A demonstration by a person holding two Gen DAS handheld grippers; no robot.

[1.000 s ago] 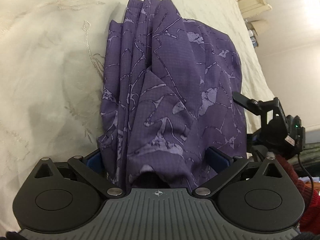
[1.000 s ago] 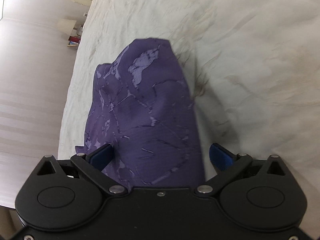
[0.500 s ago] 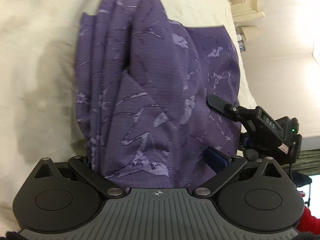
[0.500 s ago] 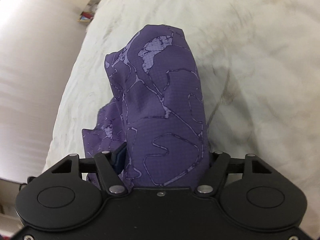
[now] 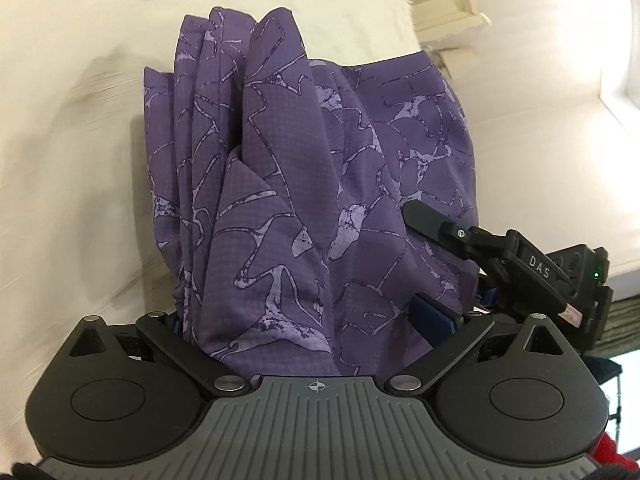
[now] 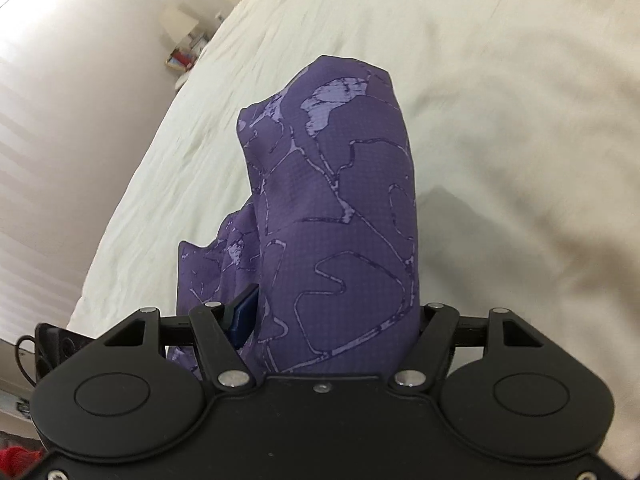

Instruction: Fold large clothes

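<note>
A purple patterned garment hangs bunched in folds above a cream bedspread. My left gripper is shut on the purple garment, whose cloth fills the space between the blue pads. My right gripper is shut on another part of the purple garment, held raised over the bed. The right gripper also shows at the right of the left wrist view, close beside the cloth.
A cream carved headboard or furniture piece stands at the bed's far end. A pale wall and floor run along the bed's left side, with small items on the floor. Something red lies low at the left.
The right gripper closed on the garment. Both grippers lifted it off the bedspread and moved closer together, and the cloth now hangs bunched.
</note>
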